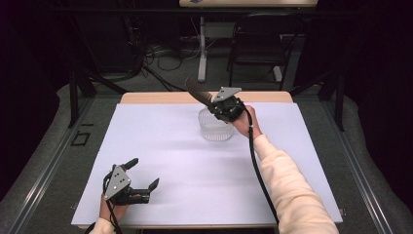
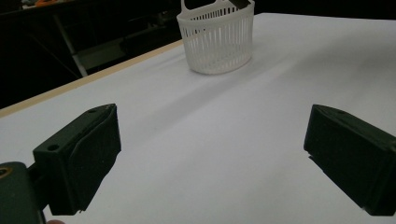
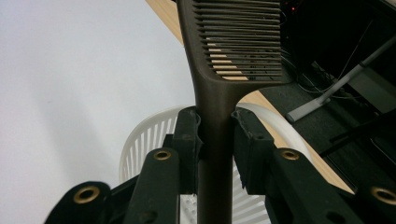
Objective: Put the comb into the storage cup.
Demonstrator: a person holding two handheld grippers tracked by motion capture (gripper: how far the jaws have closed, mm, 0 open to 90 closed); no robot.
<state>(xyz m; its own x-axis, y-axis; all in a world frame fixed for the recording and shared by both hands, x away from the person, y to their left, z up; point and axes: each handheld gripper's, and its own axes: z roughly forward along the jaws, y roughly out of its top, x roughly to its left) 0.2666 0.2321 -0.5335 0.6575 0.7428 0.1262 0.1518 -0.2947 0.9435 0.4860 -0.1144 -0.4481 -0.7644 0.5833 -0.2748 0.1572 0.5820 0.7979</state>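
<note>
Comb [image 1: 197,92] up in the air in the high view, clamped by its handle in the right hand-held gripper [image 1: 214,105], right above the one white slatted basket [image 1: 215,127] that stands near the worktop's [image 1: 160,146] far edge, a little right of its middle. Down by the near left corner, the left hand-held gripper [image 1: 143,175] rests with jaws spread wide, nothing in them.

Left gripper view: both jaws apart over bare white worktop [image 2: 224,140], and the basket [image 2: 217,39] well off toward the far edge.

Right gripper view: the jaws pinch the comb's [image 3: 233,60] dark handle from both sides, teeth pointing away from the camera, basket rim [image 3: 140,135] just below. How deep the handle's end sits in the basket is hard to tell from here.

Risk, as I read it: the handle is slim and smooth, so it could swivel in the pads and catch the rim, tipping that light basket over.

Count: one comb, one basket, two hand-held grippers.
</note>
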